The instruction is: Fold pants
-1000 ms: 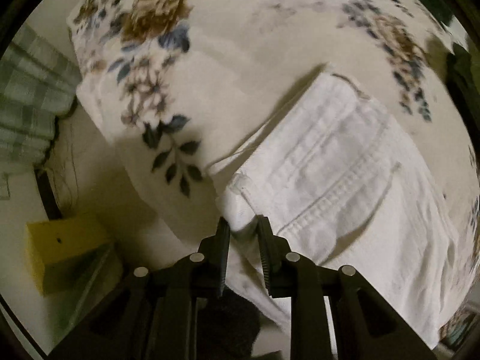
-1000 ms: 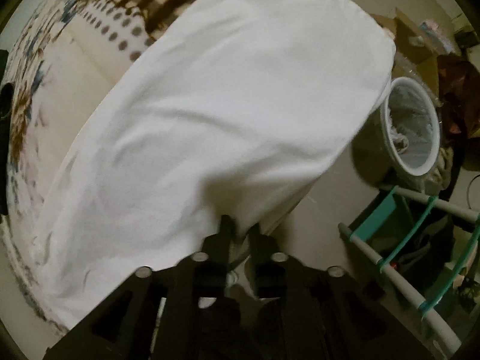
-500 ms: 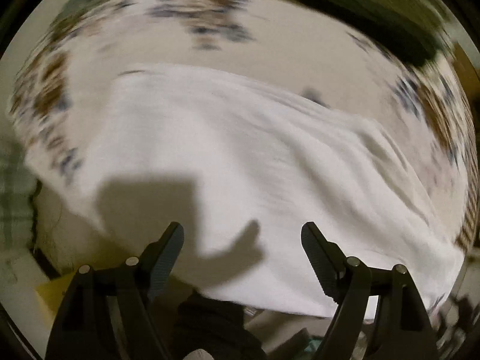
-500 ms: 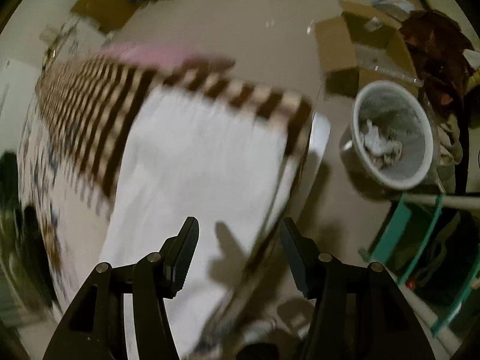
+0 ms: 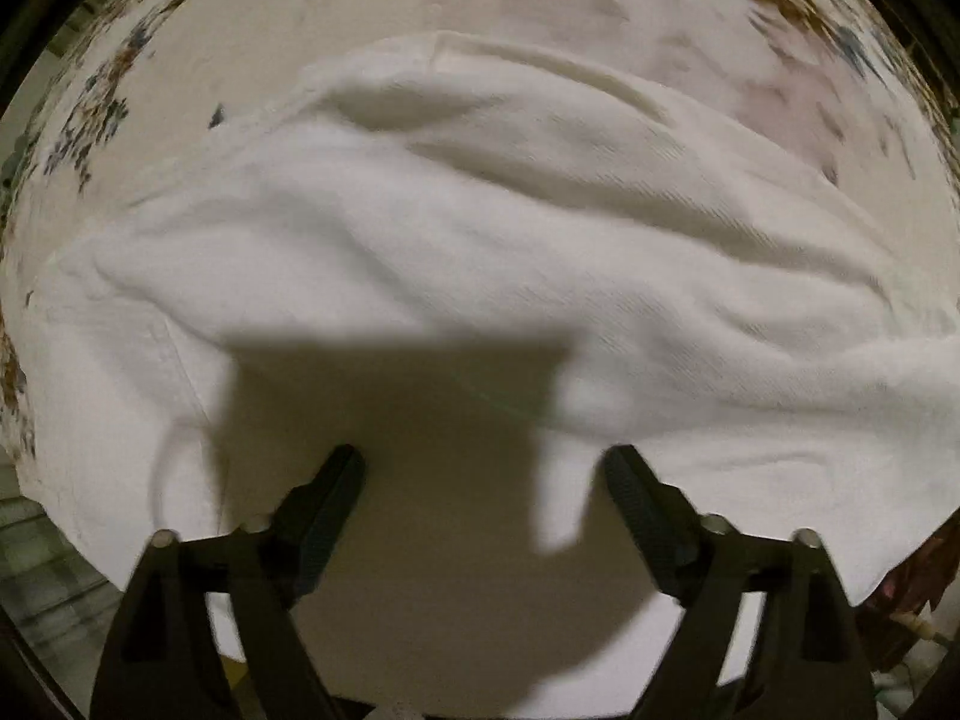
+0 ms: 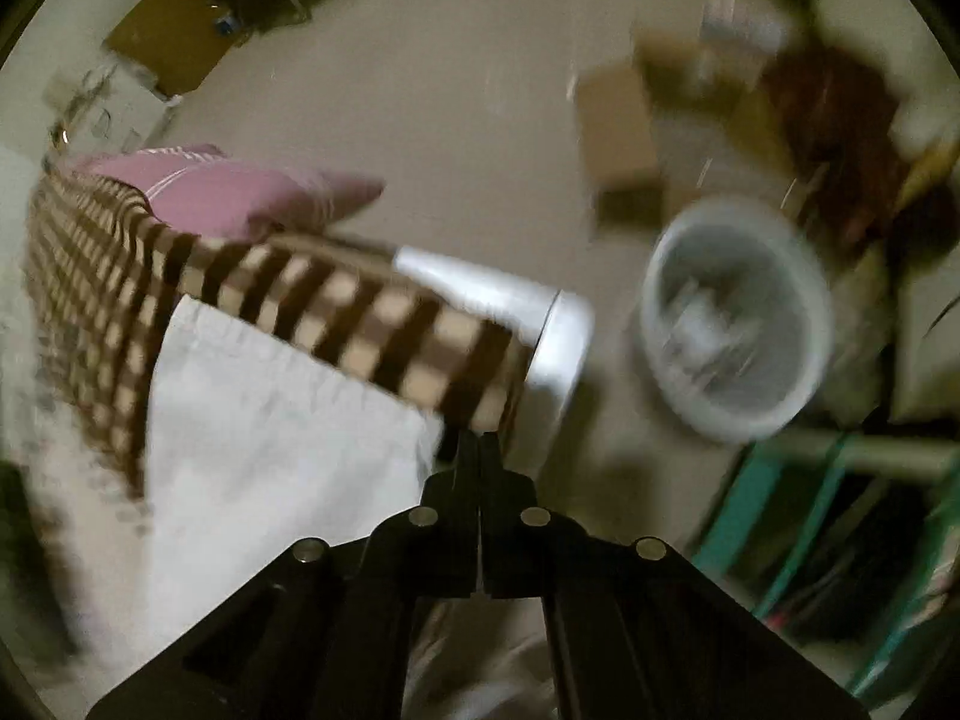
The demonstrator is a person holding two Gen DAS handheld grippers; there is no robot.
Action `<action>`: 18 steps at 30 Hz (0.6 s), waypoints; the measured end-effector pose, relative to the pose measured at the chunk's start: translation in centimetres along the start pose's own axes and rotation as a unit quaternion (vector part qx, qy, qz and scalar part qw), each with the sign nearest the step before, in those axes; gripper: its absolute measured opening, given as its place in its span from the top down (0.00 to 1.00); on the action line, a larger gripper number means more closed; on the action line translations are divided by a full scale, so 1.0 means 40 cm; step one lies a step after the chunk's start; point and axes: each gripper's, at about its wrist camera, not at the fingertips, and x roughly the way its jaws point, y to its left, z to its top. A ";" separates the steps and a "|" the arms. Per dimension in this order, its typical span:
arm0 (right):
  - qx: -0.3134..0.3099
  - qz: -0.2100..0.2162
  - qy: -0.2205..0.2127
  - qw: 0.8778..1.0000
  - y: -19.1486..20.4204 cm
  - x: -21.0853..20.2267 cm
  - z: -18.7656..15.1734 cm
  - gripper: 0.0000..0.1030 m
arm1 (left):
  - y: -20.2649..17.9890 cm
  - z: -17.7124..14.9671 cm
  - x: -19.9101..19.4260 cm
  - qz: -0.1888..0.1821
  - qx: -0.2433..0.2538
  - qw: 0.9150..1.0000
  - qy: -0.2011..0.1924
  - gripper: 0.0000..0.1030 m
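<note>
The white pants [image 5: 480, 252] lie rumpled across the floral bed cover [image 5: 372, 6], filling the left wrist view. My left gripper [image 5: 483, 474] is open and empty, its black fingers [image 5: 327, 498] spread wide just above the near part of the pants, with its shadow on the cloth. In the right wrist view, a leg end of the pants [image 6: 264, 420] lies flat near the bed's corner, over a brown checked blanket [image 6: 336, 306]. My right gripper [image 6: 479, 450] is shut with nothing between its jaws, beside the right edge of that leg.
A pink pillow [image 6: 240, 192] lies on the checked blanket. Off the bed are a white round bin [image 6: 738, 318], cardboard boxes [image 6: 618, 120], a teal-and-white rack [image 6: 840, 510] and a white bed corner [image 6: 558, 336]. The right wrist view is blurred.
Both grippers let go of the pants, which now lie on the bed. The left gripper opened wide and moved over them. The right gripper opened, then shut empty.
</note>
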 end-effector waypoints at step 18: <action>0.032 0.224 -0.036 0.973 0.019 0.075 -0.121 0.59 | 0.063 0.005 0.025 -0.031 -0.012 0.999 0.005 0.00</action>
